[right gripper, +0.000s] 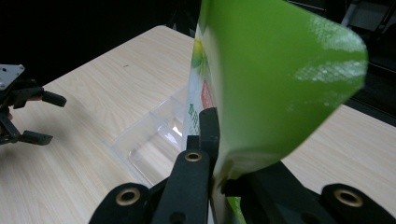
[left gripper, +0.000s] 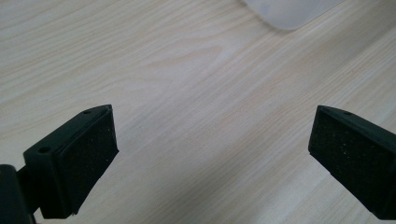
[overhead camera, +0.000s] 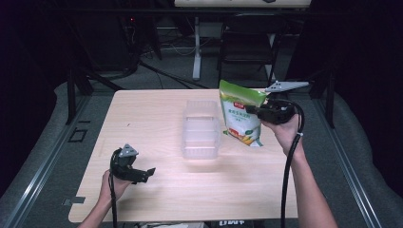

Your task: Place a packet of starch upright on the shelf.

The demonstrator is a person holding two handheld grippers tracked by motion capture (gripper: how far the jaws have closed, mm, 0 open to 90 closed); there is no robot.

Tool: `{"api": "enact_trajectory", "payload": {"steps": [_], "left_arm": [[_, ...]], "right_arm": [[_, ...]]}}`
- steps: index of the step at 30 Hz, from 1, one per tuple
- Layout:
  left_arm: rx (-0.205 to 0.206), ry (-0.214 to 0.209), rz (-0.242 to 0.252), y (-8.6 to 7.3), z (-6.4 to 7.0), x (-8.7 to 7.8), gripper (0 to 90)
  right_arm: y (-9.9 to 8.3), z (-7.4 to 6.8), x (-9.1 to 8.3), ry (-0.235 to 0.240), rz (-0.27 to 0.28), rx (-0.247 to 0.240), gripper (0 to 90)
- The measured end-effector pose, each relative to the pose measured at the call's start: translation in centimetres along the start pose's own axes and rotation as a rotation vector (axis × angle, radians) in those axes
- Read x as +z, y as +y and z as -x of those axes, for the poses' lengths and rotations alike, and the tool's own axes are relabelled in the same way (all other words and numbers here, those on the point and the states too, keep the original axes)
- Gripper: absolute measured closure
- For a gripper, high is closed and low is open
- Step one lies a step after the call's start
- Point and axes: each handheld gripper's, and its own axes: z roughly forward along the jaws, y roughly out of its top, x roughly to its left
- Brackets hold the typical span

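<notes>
Table: pale wooden table (overhead camera: 157,118) with a light grain, bearing the rest.
Container: clear plastic divided container (overhead camera: 201,129) lying mid-table, just left of the bag.
Bag: green and white printed plastic bag (overhead camera: 241,113) held upright above the table's right side, its lower corner near the container's right edge.
Right gripper (overhead camera: 253,110): black jaws clamped on the bag's right edge.
Left gripper (overhead camera: 148,173): jaws spread wide over bare wood at front left, grasping nothing.

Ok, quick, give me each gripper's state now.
Left gripper: open, holding nothing, above the table.
Right gripper: shut on the green bag.
</notes>
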Motion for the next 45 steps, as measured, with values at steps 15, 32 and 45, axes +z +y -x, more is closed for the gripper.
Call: {"api": "enact_trajectory", "payload": {"steps": [15, 32, 45], "left_arm": [[0.000, -0.001, -0.001, 0.0, 0.0, 0.0, 1.0], [0.002, -0.001, -0.001, 0.0, 0.0, 0.0, 1.1], [0.002, -0.004, -0.002, 0.0, -0.1, 0.0, 1.1]], "right_arm": [[1.5, -1.1, 1.8, 0.039, 0.000, -0.029, 90.0], [3.0, -2.4, 3.6, 0.091, 0.016, -0.046, 90.0], [3.9, -3.3, 5.1, 0.115, 0.017, -0.062, 90.0]]}}
